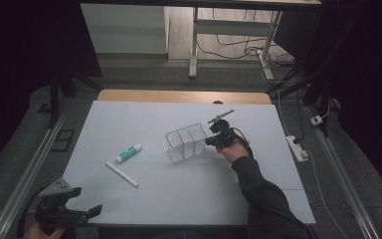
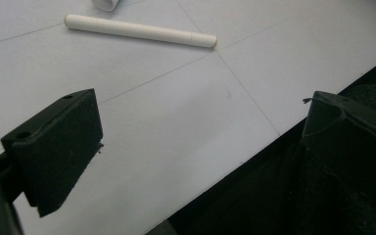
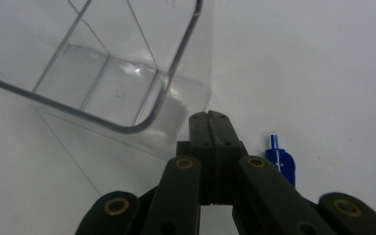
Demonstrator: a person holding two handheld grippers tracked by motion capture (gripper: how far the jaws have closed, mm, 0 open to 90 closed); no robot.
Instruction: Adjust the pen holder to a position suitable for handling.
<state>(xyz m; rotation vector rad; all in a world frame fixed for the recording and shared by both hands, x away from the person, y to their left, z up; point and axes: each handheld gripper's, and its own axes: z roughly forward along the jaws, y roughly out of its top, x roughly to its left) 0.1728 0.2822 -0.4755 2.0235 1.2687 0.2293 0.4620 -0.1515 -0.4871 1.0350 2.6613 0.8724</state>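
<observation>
Blue pen lies just beside the right gripper's closed jaws.

The table top is covered in pale grey-white sheeting crossed by thin seam lines, with a strip of light brown wood along its far edge. The compartment box is clear and colourless. The tube is white with a green band, and the marker is plain white. A pen is deep blue. Both grippers, the left gripper and the right gripper, are black.
</observation>
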